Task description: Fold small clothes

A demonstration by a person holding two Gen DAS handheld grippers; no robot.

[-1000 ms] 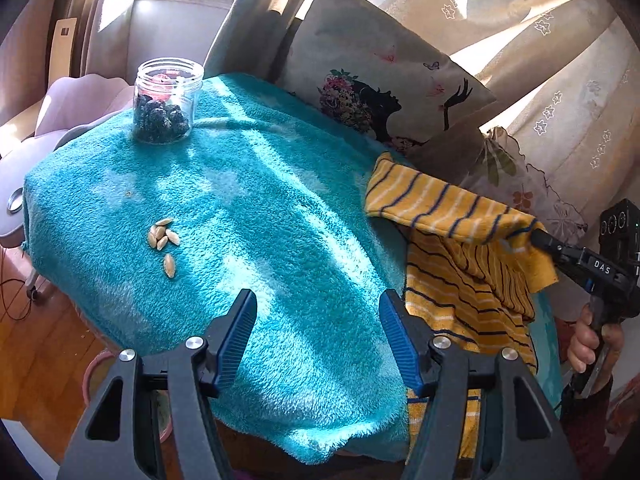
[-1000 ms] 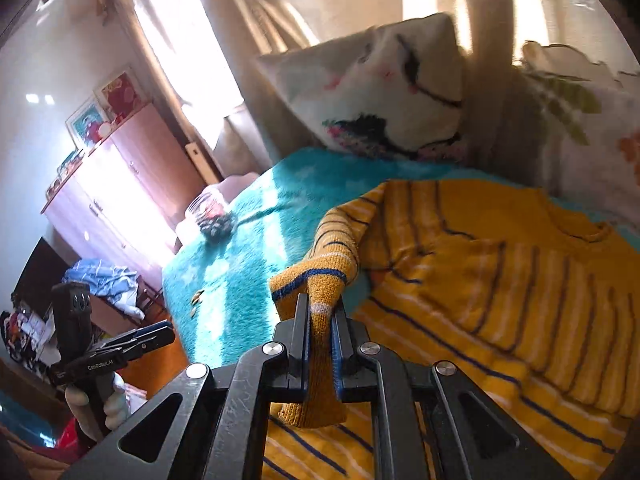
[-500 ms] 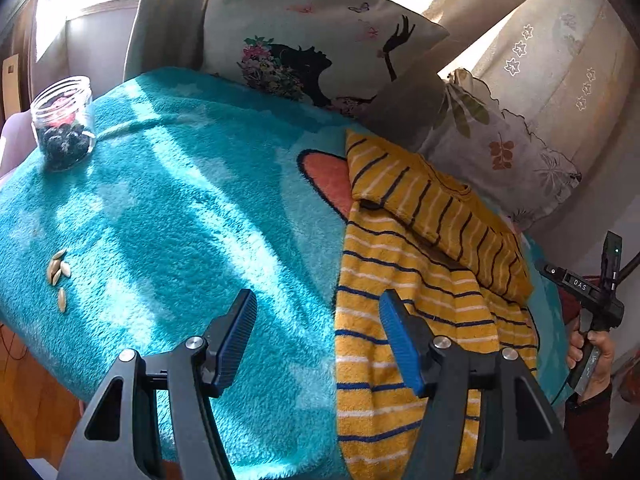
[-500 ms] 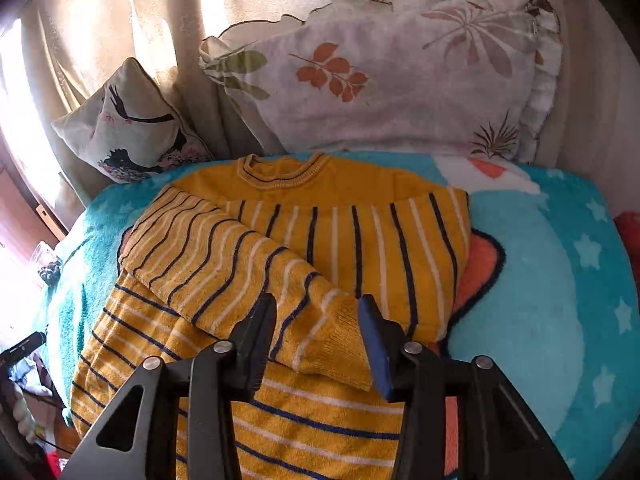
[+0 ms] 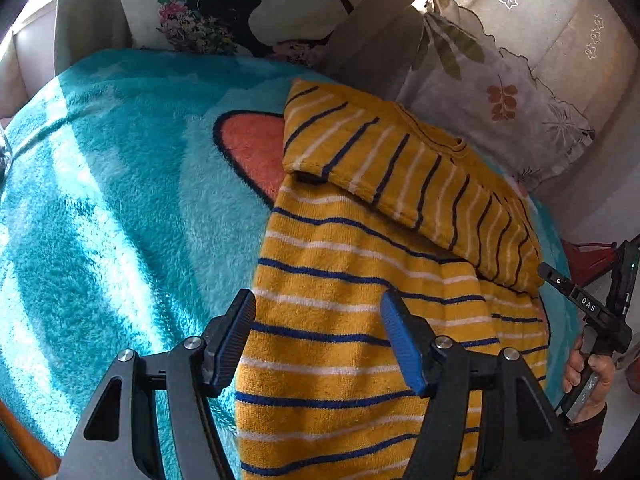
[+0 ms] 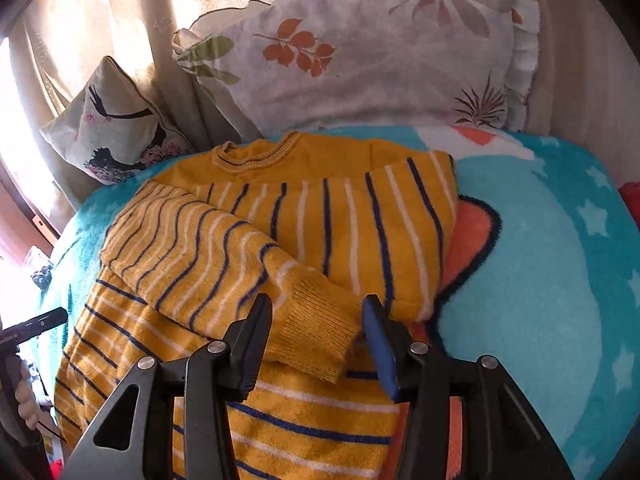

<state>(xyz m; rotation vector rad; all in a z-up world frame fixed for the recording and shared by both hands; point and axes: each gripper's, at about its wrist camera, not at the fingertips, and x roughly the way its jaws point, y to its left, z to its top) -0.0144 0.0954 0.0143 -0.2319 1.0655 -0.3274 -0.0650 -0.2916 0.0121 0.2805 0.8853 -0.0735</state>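
A yellow sweater (image 6: 328, 216) with navy and white stripes lies flat on a teal fleece blanket (image 5: 120, 200), collar toward the pillows. Both sleeves are folded across its chest. The upper sleeve's ribbed cuff (image 6: 316, 340) lies just below and between the fingers of my right gripper (image 6: 318, 308), which stands open without pressing on it. My left gripper (image 5: 318, 308) hovers open over the sweater's (image 5: 360, 280) lower body near its left edge, holding nothing. In the left wrist view, the right gripper (image 5: 580, 300) and the hand holding it show at the far right.
A leaf-print pillow (image 6: 360, 52) and a pillow with a dark silhouette print (image 5: 224, 12) lean against curtains at the back. The blanket (image 6: 540, 260) spreads wide on both sides of the sweater. A person's hand (image 5: 588, 376) is by the blanket's right edge.
My right gripper carried the sleeve across the chest, opened and let it go. My left gripper swept right from the bare blanket to over the sweater; the jar and seeds left its view.
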